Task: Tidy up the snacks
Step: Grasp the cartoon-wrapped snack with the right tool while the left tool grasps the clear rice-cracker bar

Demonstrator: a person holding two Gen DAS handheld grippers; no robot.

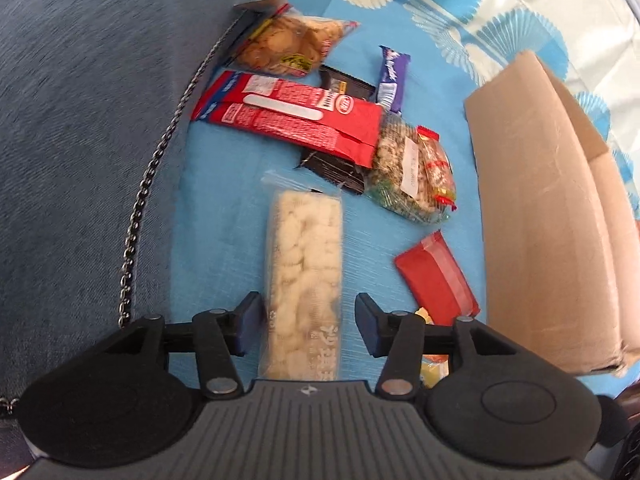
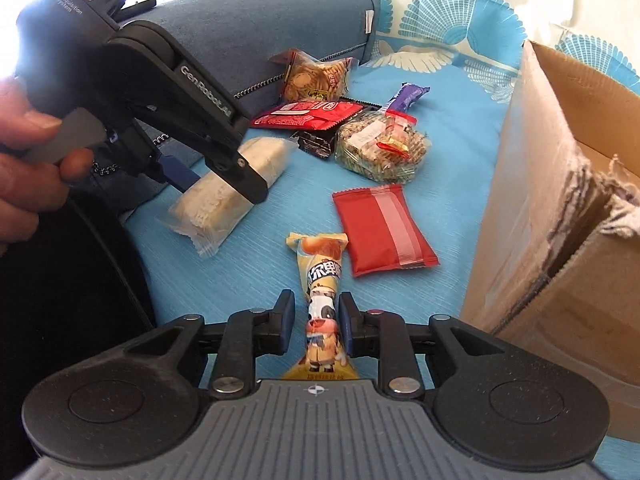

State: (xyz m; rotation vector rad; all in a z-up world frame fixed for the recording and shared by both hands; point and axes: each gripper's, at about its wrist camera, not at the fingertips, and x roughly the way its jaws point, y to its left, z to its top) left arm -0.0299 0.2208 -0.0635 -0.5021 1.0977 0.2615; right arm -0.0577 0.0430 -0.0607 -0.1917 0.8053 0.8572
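Snacks lie on a blue sheet. My left gripper is open, its fingers on either side of a long clear pack of pale biscuits, which also shows in the right wrist view. My right gripper has its pads close on both sides of a yellow cow-print snack pack that lies on the sheet. A red flat packet lies just beyond, also in the left wrist view. The left gripper's body shows in the right wrist view.
An open cardboard box stands at the right, also seen in the left wrist view. Further back lie a long red pack, a cookie bag, a purple bar, a mixed candy bag and a dark packet. A blue cushion with a chain is at left.
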